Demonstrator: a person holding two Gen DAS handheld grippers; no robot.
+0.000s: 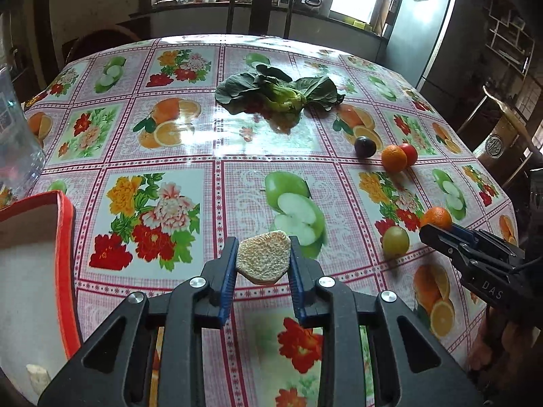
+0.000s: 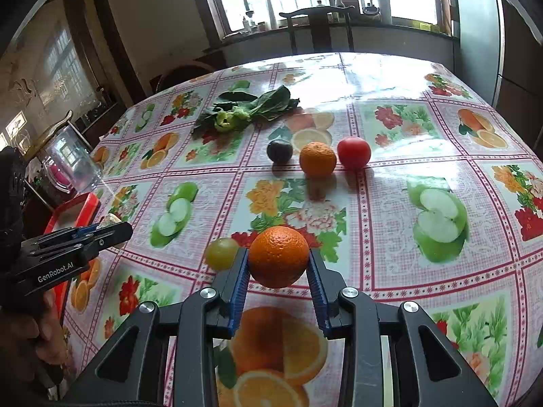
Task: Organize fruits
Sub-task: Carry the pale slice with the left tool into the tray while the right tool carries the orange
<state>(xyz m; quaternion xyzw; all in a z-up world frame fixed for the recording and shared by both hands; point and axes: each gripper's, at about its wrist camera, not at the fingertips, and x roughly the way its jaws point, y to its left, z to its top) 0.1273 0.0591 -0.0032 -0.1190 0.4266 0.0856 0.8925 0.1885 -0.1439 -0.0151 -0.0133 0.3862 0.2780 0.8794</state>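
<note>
A rough, wedge-shaped sesame cake is being pinched by the left gripper above the tablecloth; the right view alone is showing a dimpled round orange being clamped by the right gripper.

The left gripper is pinching a pale, grainy wedge between its blue pads, holding it above the flowered tablecloth. A red-rimmed box is sitting at the left edge. Off to the right, the right gripper is clamping an orange, just beside a green fruit. Farther back a dark plum, another orange and a red tomato are lying near each other, with leafy greens beyond them.
</note>
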